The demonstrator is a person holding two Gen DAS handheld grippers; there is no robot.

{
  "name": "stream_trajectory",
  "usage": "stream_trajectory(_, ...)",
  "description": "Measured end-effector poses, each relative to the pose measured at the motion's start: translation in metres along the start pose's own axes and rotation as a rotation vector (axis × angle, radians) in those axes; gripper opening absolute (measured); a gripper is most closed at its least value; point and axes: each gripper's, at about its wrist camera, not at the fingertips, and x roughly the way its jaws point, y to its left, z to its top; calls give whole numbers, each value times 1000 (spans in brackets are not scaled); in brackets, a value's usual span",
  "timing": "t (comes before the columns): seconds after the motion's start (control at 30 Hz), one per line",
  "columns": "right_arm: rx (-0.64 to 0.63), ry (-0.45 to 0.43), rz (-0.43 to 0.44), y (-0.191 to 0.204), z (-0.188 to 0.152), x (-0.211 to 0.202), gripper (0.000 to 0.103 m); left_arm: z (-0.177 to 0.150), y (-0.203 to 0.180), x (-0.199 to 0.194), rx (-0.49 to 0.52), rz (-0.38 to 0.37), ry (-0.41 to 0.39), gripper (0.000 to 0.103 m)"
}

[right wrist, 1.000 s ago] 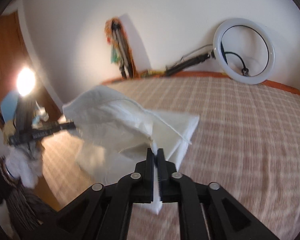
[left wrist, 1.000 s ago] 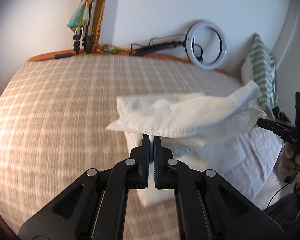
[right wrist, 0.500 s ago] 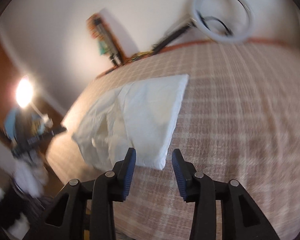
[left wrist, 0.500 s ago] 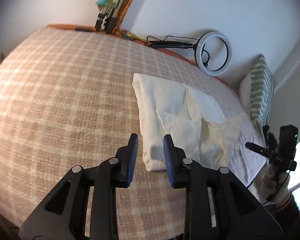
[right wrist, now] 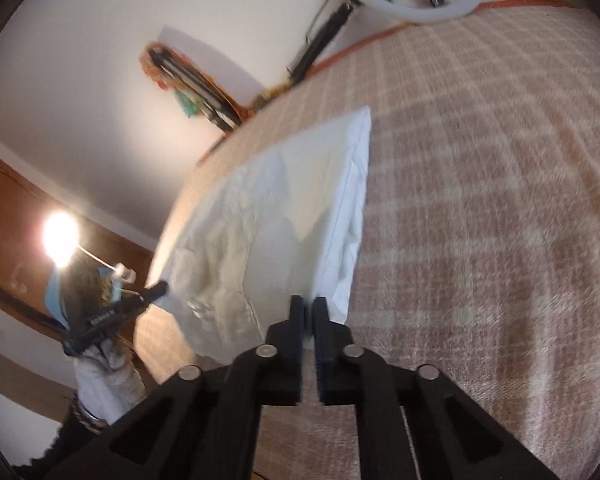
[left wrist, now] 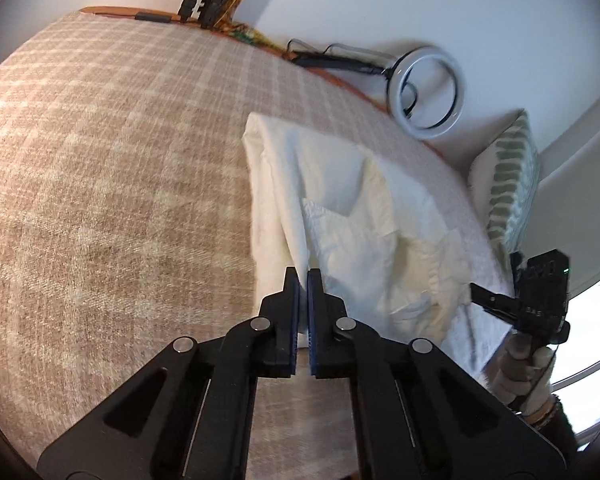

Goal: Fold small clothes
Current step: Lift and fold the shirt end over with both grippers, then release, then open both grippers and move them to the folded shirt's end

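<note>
Item: white garment (left wrist: 340, 216), small, partly folded, lying on the checked bedspread (left wrist: 112, 184) toward its right near corner.

Grip: we are pinching the garment's near edge with both tools. The left gripper (left wrist: 302, 280) is showing its blue-padded fingers pressed nearly together at the near left hem. The right gripper (right wrist: 309, 307) is closing on the near right corner, with a sliver of white cloth showing between its fingers.

Hazards: we are judging the stack loose. A pull on one layer only may be dragging the upper flap off the lower one and undoing the fold. Uneven lifting by the two tools may be skewing the next crease. The thin cloth may be slipping out of the narrow pinch. The garment is lying near the bed's edge and may be sliding off.

Materials: the garment is looking like thin, soft woven cloth, crumpled in the middle, with a straight stitched hem along one long side and a puckered strip near the centre. The bedspread is looking coarse and napped, beige with pale bands. A smooth white ring light (left wrist: 426, 92) is leaning on the far wall; a green striped pillow (left wrist: 508, 188) is standing at the right.
</note>
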Motion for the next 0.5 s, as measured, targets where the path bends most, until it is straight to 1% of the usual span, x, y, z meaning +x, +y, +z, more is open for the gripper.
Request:
stream_trajectory(0.07, -12, -39, -1, 1, 3, -11, 0, -1, -2, -4, 16, -7, -5, 1)
stream_trajectory(0.1, -24, -45, -10, 2, 3, -13, 0, -2, -3, -2, 30, 9, 1, 1)
stream_trajectory(0.13, -38, -45, -32, 2, 2, -12, 0, -5, -2, 4, 45, 44, 16, 1)
stream_trajectory(0.2, -53, -5, -99, 0, -3, -1, 0, -12, 2, 15, 46, 79, 47, 1)
stream_trajectory(0.27, -47, 6, -107, -2, -7, 4, 0, -16, 4, 20, 43, 89, 55, 1)
stream_trajectory(0.33, -86, -6, -128, 4, -5, 1, 0, -16, 0, 19, 81, 107, 42, 1)
stream_trajectory(0.4, -118, -9, -146, 9, -4, -3, 0, -16, -1, 17, 93, 112, 40, 1)
stream_trajectory(0.47, -136, -6, -150, 14, -4, -4, 6, -16, 1, 15, 77, 115, 44, 1)
stream_trajectory(0.5, -161, -3, -188, 19, -5, -4, 9, -16, 2, 14, 68, 113, 48, 2)
